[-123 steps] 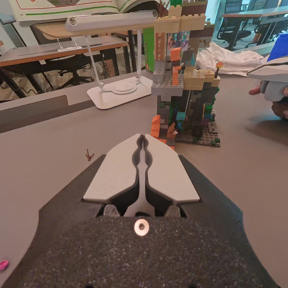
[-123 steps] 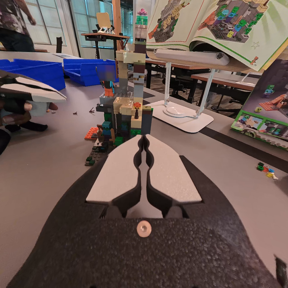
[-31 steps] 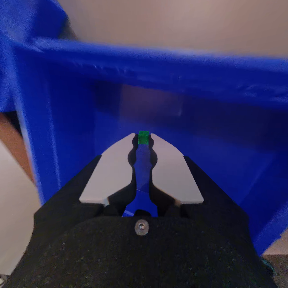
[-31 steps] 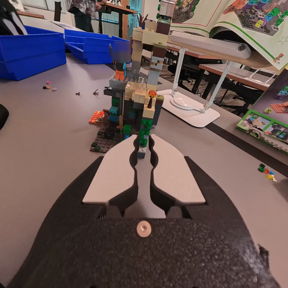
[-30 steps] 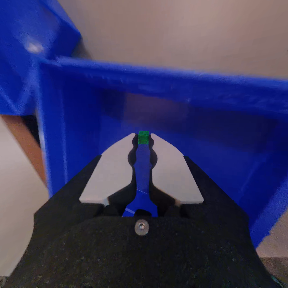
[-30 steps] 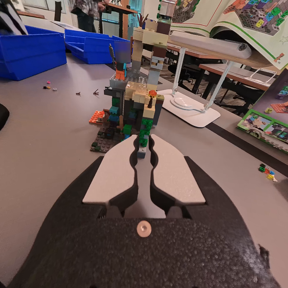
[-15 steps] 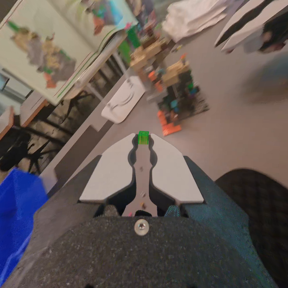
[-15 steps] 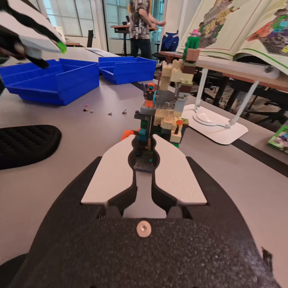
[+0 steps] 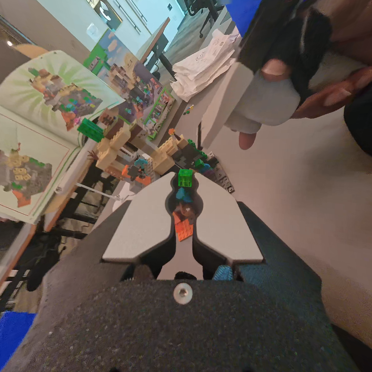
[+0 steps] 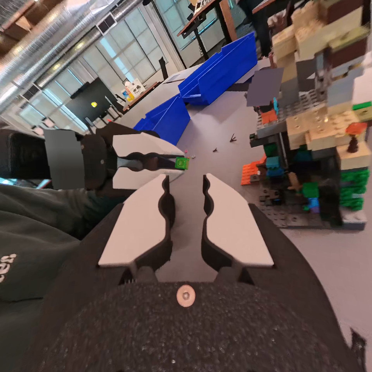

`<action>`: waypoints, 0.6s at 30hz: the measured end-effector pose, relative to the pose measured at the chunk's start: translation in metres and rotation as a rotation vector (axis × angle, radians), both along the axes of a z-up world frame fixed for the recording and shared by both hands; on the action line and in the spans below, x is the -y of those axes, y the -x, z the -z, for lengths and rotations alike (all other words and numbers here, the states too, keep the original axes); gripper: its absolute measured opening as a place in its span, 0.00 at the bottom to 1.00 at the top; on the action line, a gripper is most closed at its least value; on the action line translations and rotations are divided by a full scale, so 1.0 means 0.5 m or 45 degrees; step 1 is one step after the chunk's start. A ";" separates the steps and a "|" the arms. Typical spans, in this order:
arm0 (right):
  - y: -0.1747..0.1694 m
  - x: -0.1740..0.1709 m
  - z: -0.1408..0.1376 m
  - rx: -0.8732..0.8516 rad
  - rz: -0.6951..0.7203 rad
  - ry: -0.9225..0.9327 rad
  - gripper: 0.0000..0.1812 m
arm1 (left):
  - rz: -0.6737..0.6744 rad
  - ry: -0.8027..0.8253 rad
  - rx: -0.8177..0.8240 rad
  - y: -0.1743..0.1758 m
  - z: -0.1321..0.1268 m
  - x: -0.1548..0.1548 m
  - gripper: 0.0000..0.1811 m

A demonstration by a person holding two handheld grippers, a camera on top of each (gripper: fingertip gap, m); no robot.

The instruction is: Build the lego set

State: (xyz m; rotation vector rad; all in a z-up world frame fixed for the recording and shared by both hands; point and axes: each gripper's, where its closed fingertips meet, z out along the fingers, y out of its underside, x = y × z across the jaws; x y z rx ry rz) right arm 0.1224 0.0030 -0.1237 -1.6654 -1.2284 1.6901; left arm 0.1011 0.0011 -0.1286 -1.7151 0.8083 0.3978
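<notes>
Green brick, carried in left gripper; risk entry.

Left gripper (image 9: pixel 185 179) pinched a small translucent green brick (image 9: pixel 185 180) at the very fingertips, in the air just short of the model (image 9: pixel 161 159); right gripper (image 10: pixel 185 177) stood parted and empty beside it. Hold judged shallow: brick liable to twist or drop under seating pressure. Model tall and narrow on its baseplate (image 10: pixel 291 219); an off-line push could topple it or knock figures loose.

I'm pinching a glossy see-through plastic green brick (image 9: pixel 185 179) between my left gripper (image 9: pixel 184 177)'s smooth matt fingers, its grainy black body sitting over the matt grey table (image 9: pixel 281 201).
</notes>
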 end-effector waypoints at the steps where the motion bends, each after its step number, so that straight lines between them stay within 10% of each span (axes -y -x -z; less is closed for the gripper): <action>1: 0.004 0.006 0.002 0.004 -0.017 0.028 0.17 | -0.002 -0.009 -0.040 -0.003 0.003 0.002 0.07; 11: 0.035 0.056 0.029 0.063 -0.146 0.020 0.07 | -0.027 -0.129 -0.291 -0.020 0.016 0.029 0.07; 18: -0.021 0.070 0.027 -0.123 -0.486 -0.503 0.07 | 0.294 0.168 0.349 -0.066 0.035 0.079 0.14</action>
